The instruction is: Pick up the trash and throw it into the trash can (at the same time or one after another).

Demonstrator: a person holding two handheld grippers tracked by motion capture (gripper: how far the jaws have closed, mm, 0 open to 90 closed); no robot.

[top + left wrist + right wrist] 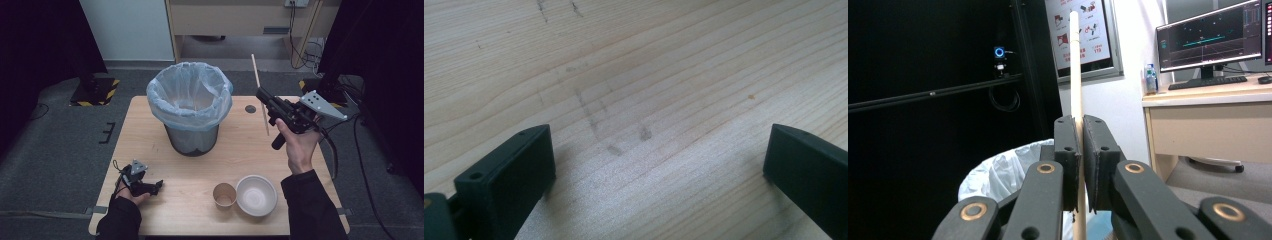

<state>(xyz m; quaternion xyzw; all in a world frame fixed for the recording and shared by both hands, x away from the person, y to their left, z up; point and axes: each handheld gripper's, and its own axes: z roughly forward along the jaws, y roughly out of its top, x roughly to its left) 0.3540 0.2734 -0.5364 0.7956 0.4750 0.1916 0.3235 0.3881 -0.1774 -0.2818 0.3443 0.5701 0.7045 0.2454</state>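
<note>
A thin wooden stick [260,94] stands nearly upright in the air to the right of the bin, with my right gripper [264,96] shut on its middle. In the right gripper view the stick [1075,65] rises between the two closed black jaws of my right gripper [1081,125], with the bin's white liner [998,172] low behind them. My left gripper [159,184] rests on the table near the front left corner. In the left gripper view my left gripper [656,150] has its jaws wide apart over bare wood, nothing between them.
A dark bin with a pale plastic liner [190,100] stands at the table's back middle. A brown paper cup [224,194] and a white paper bowl [256,195] sit near the front edge. The wooden table [150,140] has a round cable hole [250,108] at the back right.
</note>
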